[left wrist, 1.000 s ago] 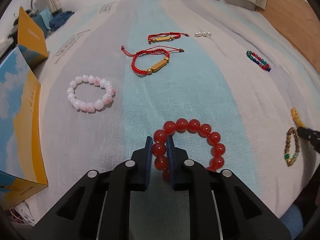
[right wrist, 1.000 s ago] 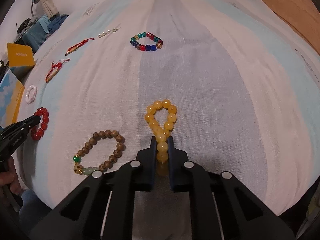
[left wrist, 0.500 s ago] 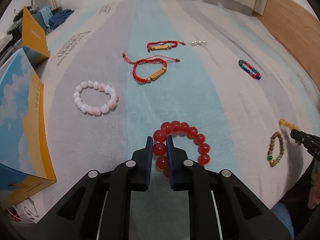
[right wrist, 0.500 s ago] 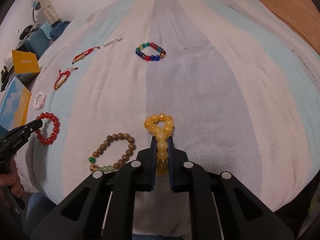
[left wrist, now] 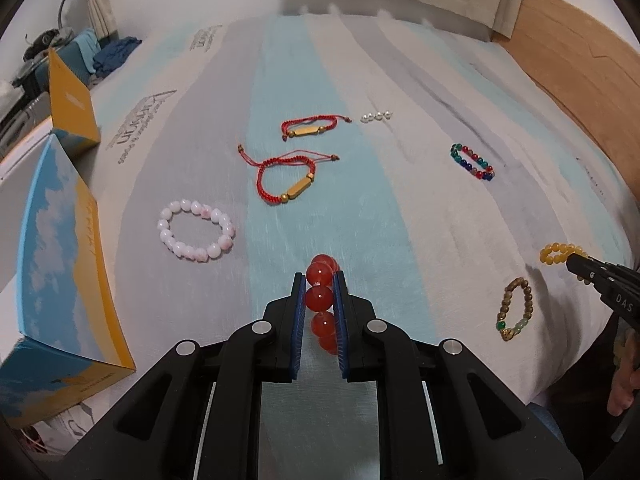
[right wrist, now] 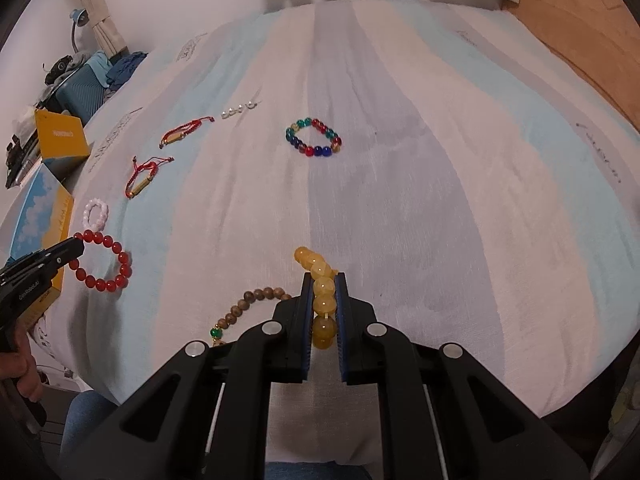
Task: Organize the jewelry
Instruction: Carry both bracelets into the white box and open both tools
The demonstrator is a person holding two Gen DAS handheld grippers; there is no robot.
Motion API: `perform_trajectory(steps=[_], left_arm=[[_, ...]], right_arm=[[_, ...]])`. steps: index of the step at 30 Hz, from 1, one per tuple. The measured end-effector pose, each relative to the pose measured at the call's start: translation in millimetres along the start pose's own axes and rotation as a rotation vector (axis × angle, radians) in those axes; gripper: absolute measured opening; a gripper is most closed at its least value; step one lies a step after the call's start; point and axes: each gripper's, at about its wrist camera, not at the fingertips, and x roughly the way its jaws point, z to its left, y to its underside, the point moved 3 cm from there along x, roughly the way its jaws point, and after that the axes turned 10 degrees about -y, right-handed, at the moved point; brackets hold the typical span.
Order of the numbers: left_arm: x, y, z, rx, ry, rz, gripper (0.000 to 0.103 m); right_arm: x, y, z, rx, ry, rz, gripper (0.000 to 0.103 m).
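My left gripper (left wrist: 319, 280) is shut on a red bead bracelet (left wrist: 320, 298), lifted off the striped bedsheet (left wrist: 400, 208) and hanging edge-on between the blue pads. The right wrist view shows that bracelet (right wrist: 102, 262) as a full ring at the left gripper's tip (right wrist: 76, 246). My right gripper (right wrist: 324, 280) is shut on a yellow bead bracelet (right wrist: 322, 300), also lifted; its loop (left wrist: 558, 252) shows at the right in the left wrist view. A brown wooden bead bracelet (left wrist: 516, 308) with a green bead lies on the sheet below the right gripper.
On the sheet lie a pink bead bracelet (left wrist: 196, 236), two red cord bracelets (left wrist: 290, 178) (left wrist: 312, 128), a short pearl string (left wrist: 376, 116) and a multicoloured bead bracelet (left wrist: 472, 162). A blue and yellow box (left wrist: 60, 280) stands at the left edge. A wooden headboard (left wrist: 580, 72) is at the right.
Both grippers have risen with their bracelets, which now hang clear of the sheet and edge-on instead of lying as open rings. The bed looks farther away.
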Motion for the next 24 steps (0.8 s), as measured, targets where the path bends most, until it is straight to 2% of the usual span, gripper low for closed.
perform_trajectory(steps=[14,19,24], left_arm=[[-22,-20,11,0.002,0.004,-0.02,0.012],[-33,-29,24,-0.004,0.015,-0.028,0.012],[-50,-37,48,-0.017,-0.005,-0.051,0.012]], right_arm=[[-15,-27,25,-0.04,0.012,-0.03,0.009],[-21,-41,54,-0.081,-0.006,-0.046,0.009],[-24,-56,90,-0.128,-0.035,-0.063,0.009]])
